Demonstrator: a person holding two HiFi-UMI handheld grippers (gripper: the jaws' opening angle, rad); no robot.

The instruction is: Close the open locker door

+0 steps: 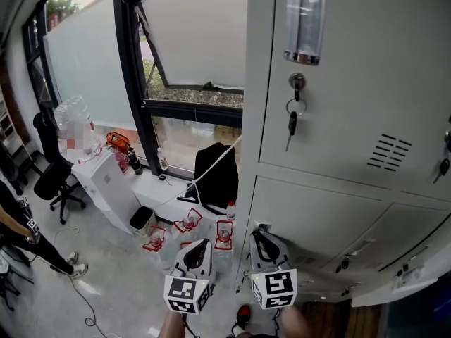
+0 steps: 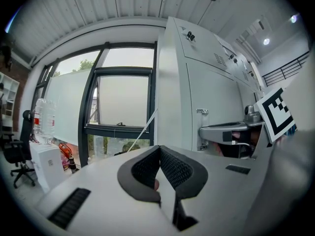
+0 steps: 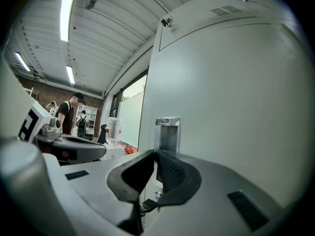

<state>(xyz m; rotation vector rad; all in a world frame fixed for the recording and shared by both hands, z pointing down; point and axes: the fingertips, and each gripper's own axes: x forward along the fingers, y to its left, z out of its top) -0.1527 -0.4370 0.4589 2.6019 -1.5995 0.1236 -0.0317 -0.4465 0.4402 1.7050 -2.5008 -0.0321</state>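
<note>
The grey-white locker door (image 1: 338, 83) fills the right of the head view and looks about flush with its frame. It carries a chrome handle (image 1: 304, 20) and a lock with a key and key ring (image 1: 295, 97). In the right gripper view the door (image 3: 231, 92) is very close, with the chrome handle (image 3: 168, 132) straight ahead. My right gripper (image 1: 266, 248) (image 3: 155, 154) is shut and empty, near the locker's left edge below that door. My left gripper (image 1: 195, 255) (image 2: 158, 149) is shut and empty beside it, pointing at the window.
Lower locker doors (image 1: 317, 224) with keys lie under the upper one. A pale panel (image 1: 394, 289) juts out at the bottom right. Left of the lockers are a dark-framed window (image 1: 190, 83), a black backpack (image 1: 217, 174), several water bottles (image 1: 187, 231), a white cabinet (image 1: 109, 189) and an office chair (image 1: 53, 178).
</note>
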